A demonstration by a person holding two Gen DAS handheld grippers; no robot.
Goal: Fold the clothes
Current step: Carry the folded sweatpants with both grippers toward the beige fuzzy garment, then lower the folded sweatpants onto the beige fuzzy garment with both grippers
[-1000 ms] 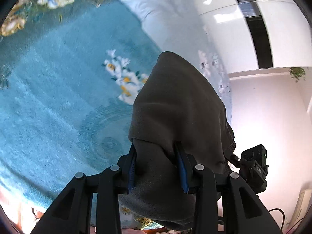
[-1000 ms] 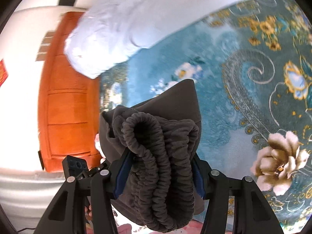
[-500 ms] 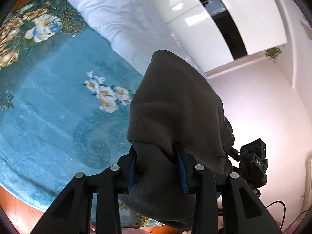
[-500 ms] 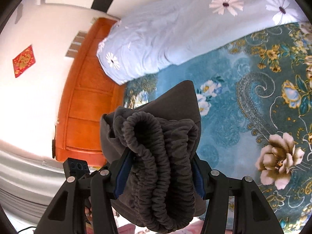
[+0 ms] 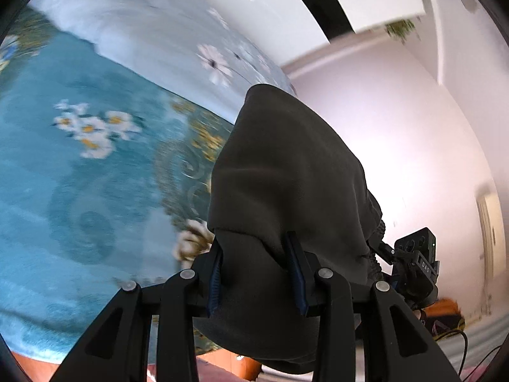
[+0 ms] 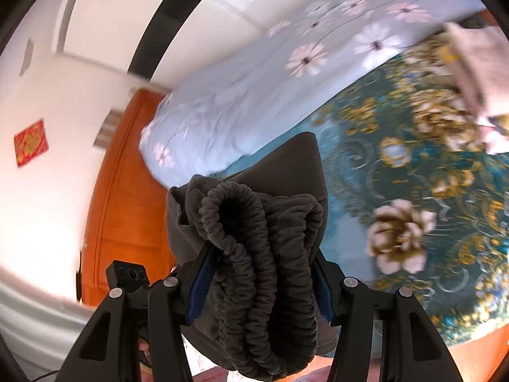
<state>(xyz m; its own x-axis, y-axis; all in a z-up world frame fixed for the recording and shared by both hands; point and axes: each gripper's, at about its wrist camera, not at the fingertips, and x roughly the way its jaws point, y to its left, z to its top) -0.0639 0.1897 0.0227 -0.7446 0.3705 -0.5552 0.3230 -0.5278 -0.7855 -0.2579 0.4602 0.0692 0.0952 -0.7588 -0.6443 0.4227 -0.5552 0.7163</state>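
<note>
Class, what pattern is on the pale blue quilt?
White daisies on the quilt, clearest in the right wrist view.

Motion blurs the floral bedspread (image 5: pixel 79 172), and the bunched dark garment (image 6: pixel 270 254) hides both grippers' fingers.

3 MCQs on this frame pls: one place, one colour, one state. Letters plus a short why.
1. What part of the garment does the right hand-held gripper clamp?
A. a plain hem
B. the ruched elastic waistband
C. a sleeve cuff

2. What is the main colour of the floral blanket under the garment?
A. teal blue
B. red
C. plain white

3. What is the left hand-held gripper doing?
A. hanging open and empty
B. gripping the pillow
C. shut on the dark grey garment

Key: 1 B, the gathered band bulges between the pads. 2 A, teal with cream flowers. 3 C, cloth is pinched between the blue pads.
</note>
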